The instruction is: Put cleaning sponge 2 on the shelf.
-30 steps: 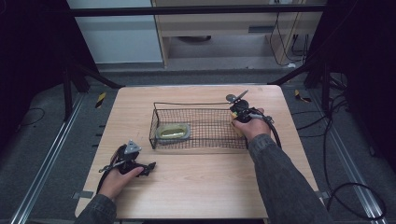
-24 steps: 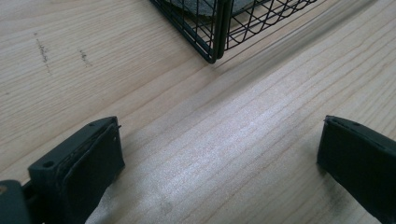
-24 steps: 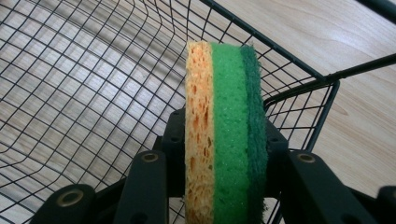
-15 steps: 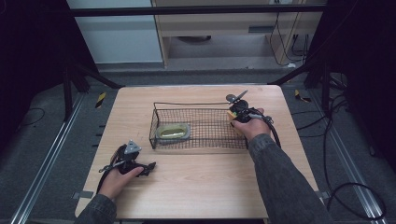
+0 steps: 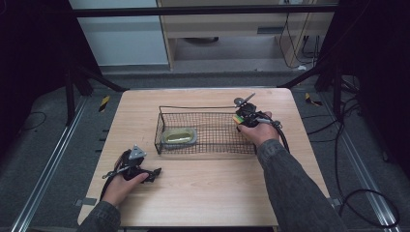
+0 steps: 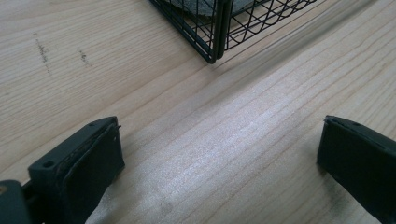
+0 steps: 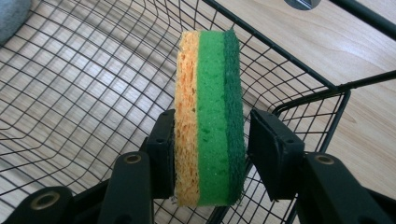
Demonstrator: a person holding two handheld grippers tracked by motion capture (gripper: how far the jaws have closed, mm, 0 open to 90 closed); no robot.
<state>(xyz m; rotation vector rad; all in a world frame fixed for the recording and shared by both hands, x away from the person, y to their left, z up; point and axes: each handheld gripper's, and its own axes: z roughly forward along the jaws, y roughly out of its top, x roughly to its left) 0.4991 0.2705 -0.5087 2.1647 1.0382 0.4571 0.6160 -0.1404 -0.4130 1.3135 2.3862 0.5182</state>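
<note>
High view. Wooden table [image 5: 203, 203], pale, rectangular. Black wire basket [image 5: 208, 129] at centre, long side running left to right. Grey oval dish [image 5: 179, 137] inside the basket at its left end. Right gripper [image 5: 240, 117] in the right hand [image 5: 261, 131], at the basket's right end, just above the rim. Sponge [image 5: 237, 119] at the gripper's tip as a small yellow and green patch; jaw gap too small to judge here. Left gripper [image 5: 153, 175] in the left hand [image 5: 123, 186], low over the table's near left part, well apart from the basket, pointing right.

Left gripper view. 2 black jaws wide apart, 1 at each lower corner, nothing between them but bare table. Near corner of the basket at the top edge, well beyond the jaws.

Right gripper view. Sponge [image 7: 210, 116] standing on edge between the 2 jaws, 3 layers: orange-yellow, bright green, dark green scouring face. Left pad touching the orange face. Right pad standing just off the dark green face, a narrow gap showing. Jaws lately opening, no longer clamped on the sponge. Sponge over the basket's mesh floor, inside the corner by the right-hand rim; whether its lower edge rests on the mesh cannot be told. Corner of the grey dish [image 7: 11, 14] at top left.
</note>
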